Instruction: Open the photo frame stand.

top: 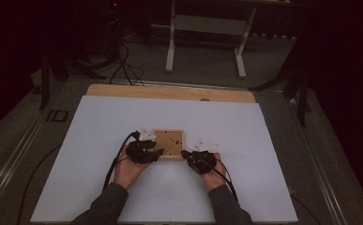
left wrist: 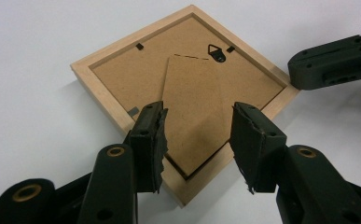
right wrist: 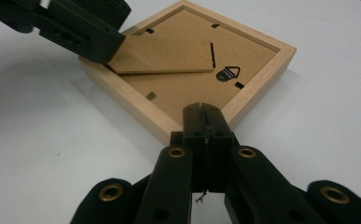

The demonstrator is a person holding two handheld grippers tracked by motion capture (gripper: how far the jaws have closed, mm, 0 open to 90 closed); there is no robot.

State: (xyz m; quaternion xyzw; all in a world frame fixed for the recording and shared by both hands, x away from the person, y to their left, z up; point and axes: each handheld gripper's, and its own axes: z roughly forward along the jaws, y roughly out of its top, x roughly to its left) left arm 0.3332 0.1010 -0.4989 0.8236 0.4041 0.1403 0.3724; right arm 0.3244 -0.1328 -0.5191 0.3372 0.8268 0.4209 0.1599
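A small wooden picture frame lies face down on the white sheet, its brown backing board up. The board's stand flap is slightly raised from it. My left gripper is open, its jaws on either side of the flap's pointed end and over the frame's near corner. My right gripper is shut with nothing in it, and its tip rests against another corner of the frame. In the high view the left gripper is at the frame's left front and the right gripper at its right front.
A white sheet covers most of the wooden table. A black cable trails from the left gripper toward the front edge. Beyond the table, white desk legs and cables stand on the floor.
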